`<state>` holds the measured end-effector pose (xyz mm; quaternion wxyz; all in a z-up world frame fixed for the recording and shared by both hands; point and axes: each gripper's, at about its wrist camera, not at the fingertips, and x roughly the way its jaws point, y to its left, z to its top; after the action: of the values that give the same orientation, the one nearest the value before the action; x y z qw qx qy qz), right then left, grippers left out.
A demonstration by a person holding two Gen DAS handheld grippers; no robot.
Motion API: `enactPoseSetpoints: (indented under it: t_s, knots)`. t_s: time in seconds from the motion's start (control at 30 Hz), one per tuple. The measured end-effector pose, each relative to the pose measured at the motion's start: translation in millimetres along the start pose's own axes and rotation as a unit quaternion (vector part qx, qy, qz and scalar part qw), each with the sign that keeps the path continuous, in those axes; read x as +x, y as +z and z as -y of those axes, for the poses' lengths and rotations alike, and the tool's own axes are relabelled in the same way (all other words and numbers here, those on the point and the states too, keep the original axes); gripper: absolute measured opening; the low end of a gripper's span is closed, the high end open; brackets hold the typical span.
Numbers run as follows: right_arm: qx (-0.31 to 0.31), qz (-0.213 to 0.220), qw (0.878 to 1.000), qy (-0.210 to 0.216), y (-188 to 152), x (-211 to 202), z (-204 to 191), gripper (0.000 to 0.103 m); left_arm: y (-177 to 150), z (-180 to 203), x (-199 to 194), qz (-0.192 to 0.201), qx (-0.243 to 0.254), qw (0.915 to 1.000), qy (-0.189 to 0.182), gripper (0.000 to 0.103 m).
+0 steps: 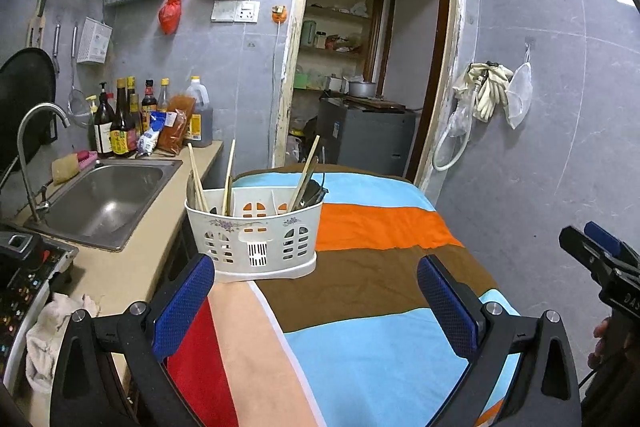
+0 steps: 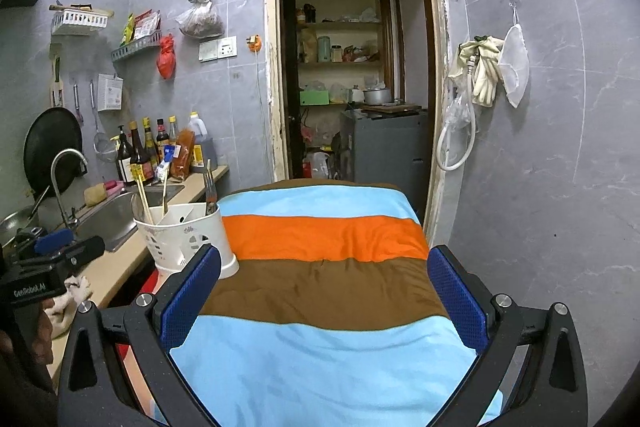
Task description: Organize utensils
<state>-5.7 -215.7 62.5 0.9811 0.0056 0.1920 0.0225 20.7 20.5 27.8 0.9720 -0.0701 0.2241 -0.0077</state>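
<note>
A white plastic utensil caddy stands on the striped cloth at the table's left edge. It holds wooden chopsticks on its left side and chopsticks with dark utensils on its right. My left gripper is open and empty just short of the caddy. The caddy also shows in the right wrist view, with chopsticks and a fork in it. My right gripper is open and empty over the cloth, to the right of the caddy.
A steel sink with a faucet lies left of the table. Sauce bottles stand behind it. A rag lies on the counter. An open doorway is beyond the table. Gloves hang on the right wall.
</note>
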Motion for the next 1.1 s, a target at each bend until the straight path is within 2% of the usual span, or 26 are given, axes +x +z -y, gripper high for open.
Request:
enactPoseSetpoints:
  t_s: [1.1]
  knots:
    - [0.005,-0.008,1.0,0.005,-11.2,-6.1,5.7,0.101,-4.4,12.0,-9.1,0.001,0.012,0.9999,0.001,0.102]
